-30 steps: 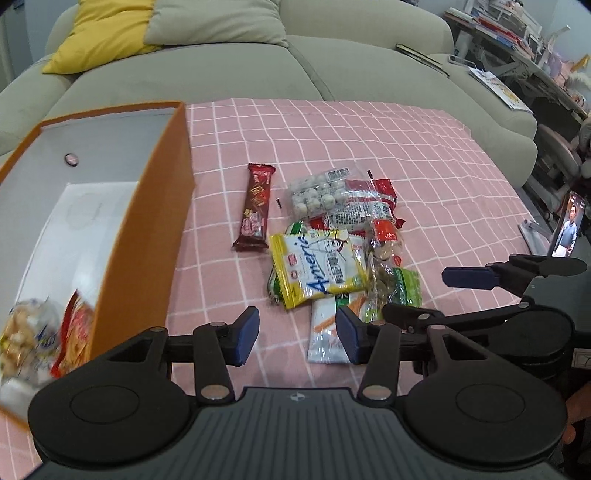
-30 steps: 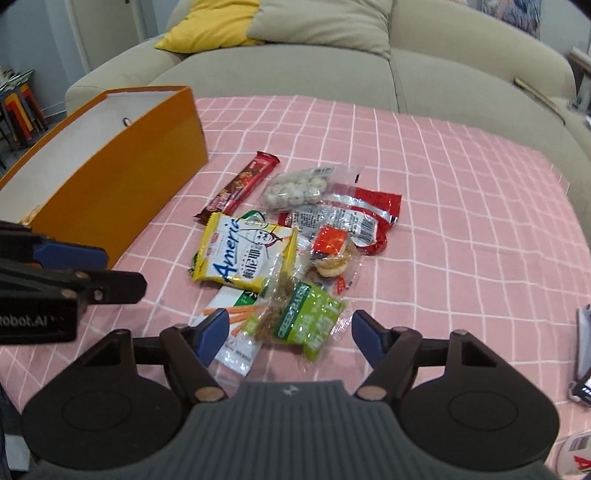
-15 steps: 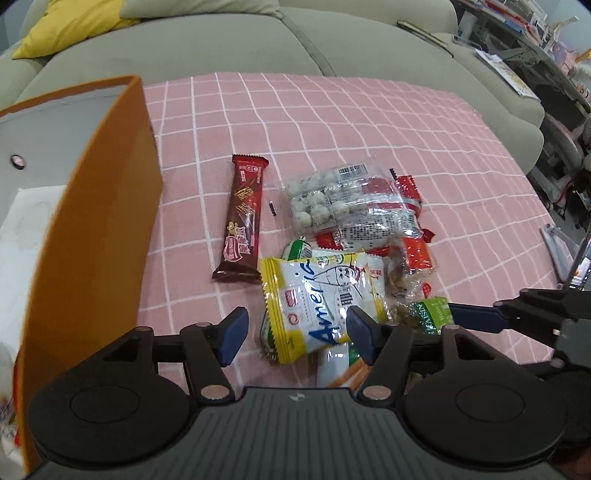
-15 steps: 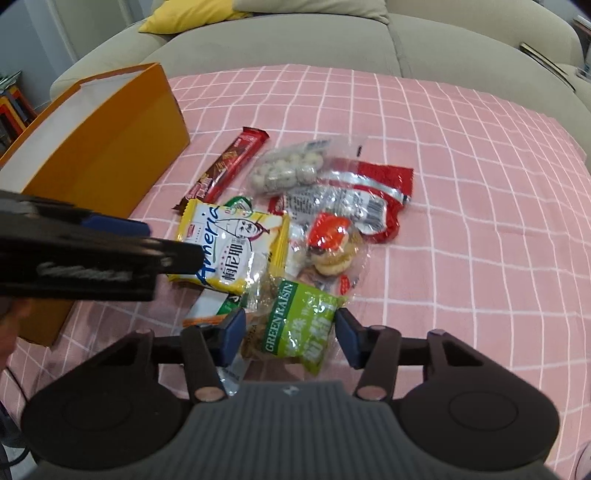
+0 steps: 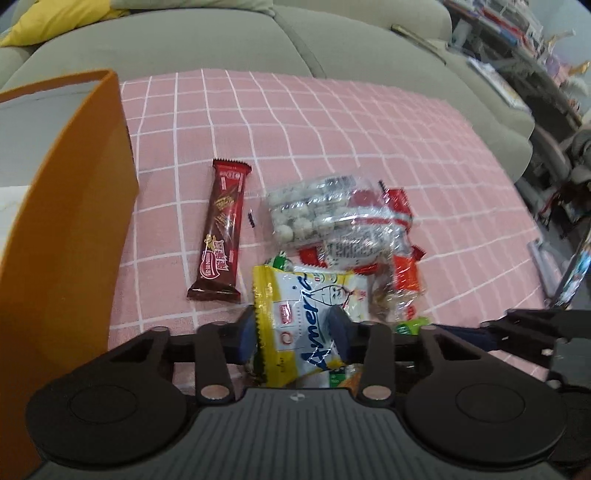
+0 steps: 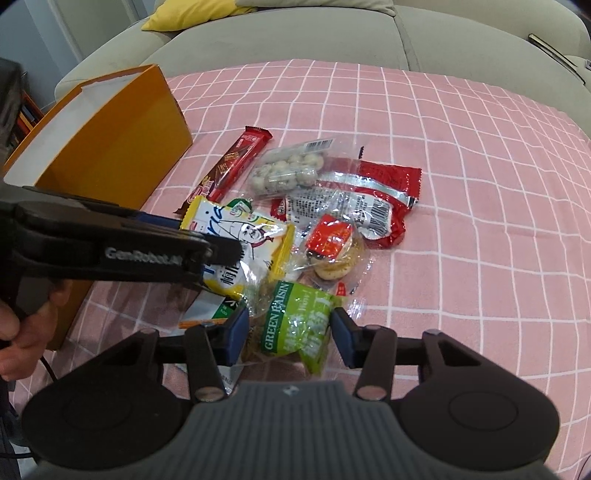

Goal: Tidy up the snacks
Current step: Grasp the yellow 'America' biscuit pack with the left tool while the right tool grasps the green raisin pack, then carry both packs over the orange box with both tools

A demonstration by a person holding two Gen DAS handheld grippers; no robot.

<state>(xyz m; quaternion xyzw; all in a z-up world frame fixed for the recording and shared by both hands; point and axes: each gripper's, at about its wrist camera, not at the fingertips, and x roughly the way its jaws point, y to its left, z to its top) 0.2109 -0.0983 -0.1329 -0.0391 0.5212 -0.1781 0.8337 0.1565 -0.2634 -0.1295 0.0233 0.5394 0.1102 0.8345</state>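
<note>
Claws both spread: left claw [image 5: 293,330] straddles yellow packet [image 5: 314,314], right claw [image 6: 288,334] straddles raisin bag [image 6: 299,325]; orange box [image 6: 122,147] left.

A pale grey-green sofa [image 6: 332,33] runs across the back of the room, with a yellow cushion [image 6: 177,16] at its left end and a beige cushion [image 6: 310,3] beside it. In front lies a pink cloth with a white grid [image 6: 461,166]. To the right, cluttered shelves [image 5: 524,40] stand blurred. At far left, a pale wall [image 6: 55,22] shows.
</note>
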